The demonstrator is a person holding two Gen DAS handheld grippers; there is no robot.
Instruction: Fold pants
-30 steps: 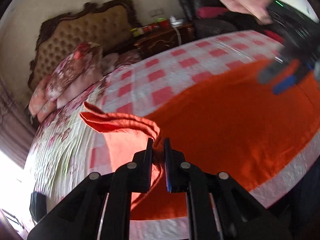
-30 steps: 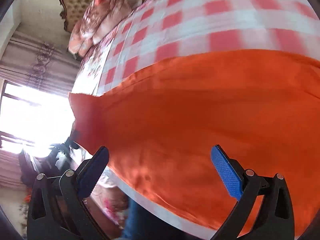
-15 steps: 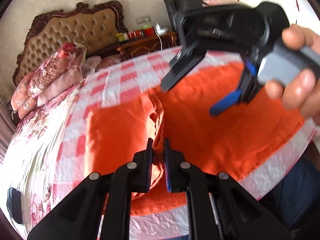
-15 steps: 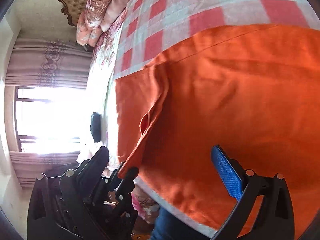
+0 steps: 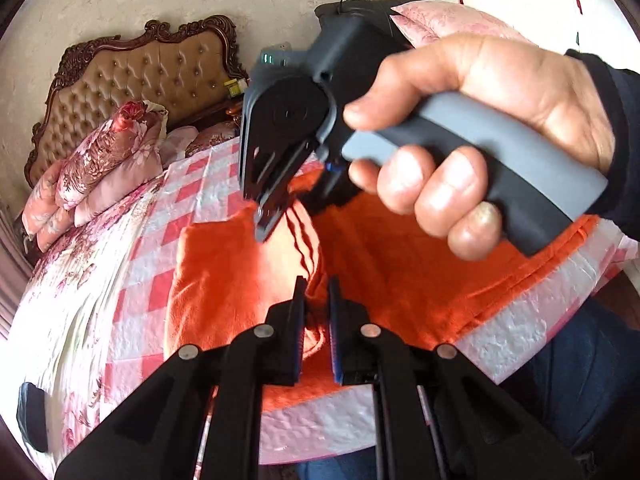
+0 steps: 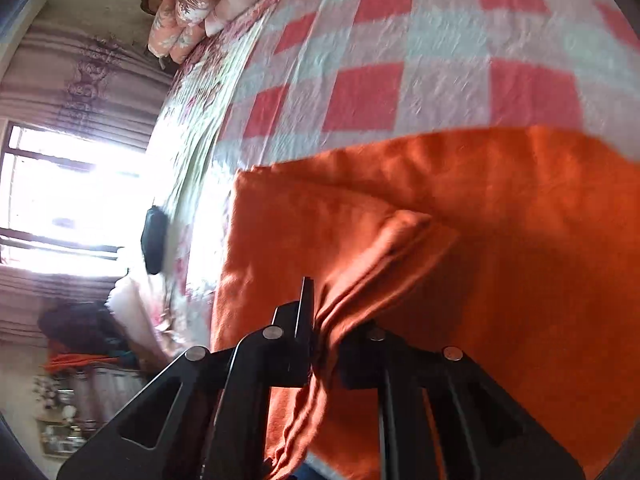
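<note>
Orange pants [image 5: 400,272] flat on checked bed [image 6: 400,40] | left gripper [image 5: 317,320] jaws clenched on bunched fabric | right gripper [image 6: 326,332] jaws pinching a fold | cloth judged soft, light, limp | best gripped at hems or edges.

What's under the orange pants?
The orange pants lie on a bed cover with red and white checks, which shows all around them. Whether anything else lies beneath them cannot be seen, as the cloth covers it.
</note>
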